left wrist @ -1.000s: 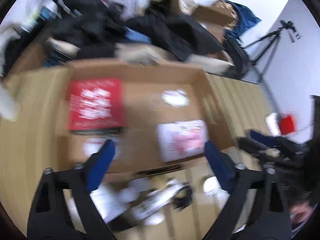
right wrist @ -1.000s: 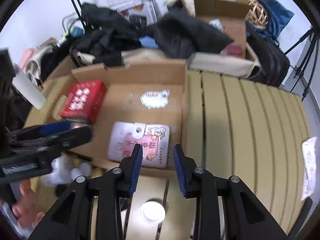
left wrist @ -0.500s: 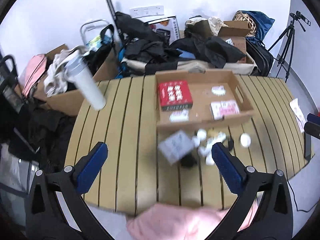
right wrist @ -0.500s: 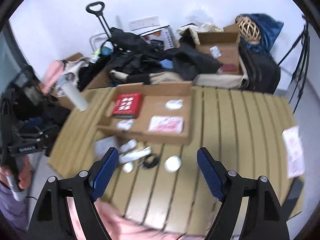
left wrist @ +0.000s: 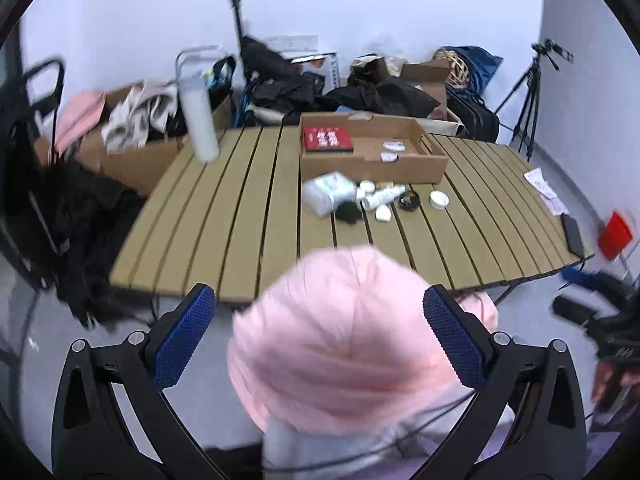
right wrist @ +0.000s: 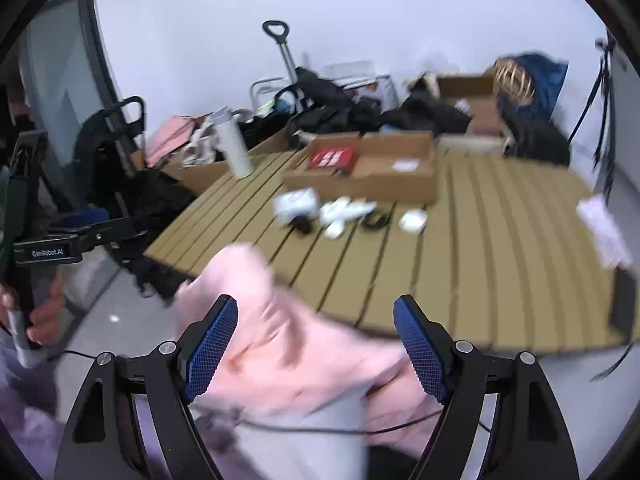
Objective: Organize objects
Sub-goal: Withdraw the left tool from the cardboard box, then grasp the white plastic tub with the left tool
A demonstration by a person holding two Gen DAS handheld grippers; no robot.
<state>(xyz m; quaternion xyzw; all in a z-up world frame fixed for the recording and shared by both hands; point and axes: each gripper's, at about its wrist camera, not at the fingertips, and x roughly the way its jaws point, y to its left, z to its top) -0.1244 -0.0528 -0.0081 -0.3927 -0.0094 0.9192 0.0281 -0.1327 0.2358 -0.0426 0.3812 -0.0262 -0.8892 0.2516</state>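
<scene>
The left gripper (left wrist: 319, 336) is hanging spread wide with nothing between its blue pads, well back from the slatted table (left wrist: 248, 200), and a pink-capped head (left wrist: 344, 336) is filling the space right in front of it. Beyond that, ahead and slightly to the right of the jaws, the cardboard tray (left wrist: 372, 168) is sitting on the table with a red box (left wrist: 327, 139) in its left half and small white pieces in the middle. Just in front of the tray a loose cluster is waiting: a white packet (left wrist: 326, 196), little white bottles (left wrist: 380, 197), a black ring (left wrist: 409, 202) and a round white tin (left wrist: 439, 200). A tall white bottle (left wrist: 199, 120) is standing far ahead to the left.

The right gripper (right wrist: 316, 350) is likewise standing wide and empty, with pink blur just ahead of its pads. From here the tray (right wrist: 360, 184) is lying well ahead, and the same cluster, with the white packet (right wrist: 296, 202) and the tin (right wrist: 412, 219), is lying between the jaws and the tray. At far left a hand (right wrist: 44, 316) is gripping the other tool's handle.

I am reading this as a pause between placements, both tools pulled away from the work. The next move is calling for a reach forward and down over the table edge to one loose item, probably the tin or a bottle, with the jaws lined up across it before closing.
</scene>
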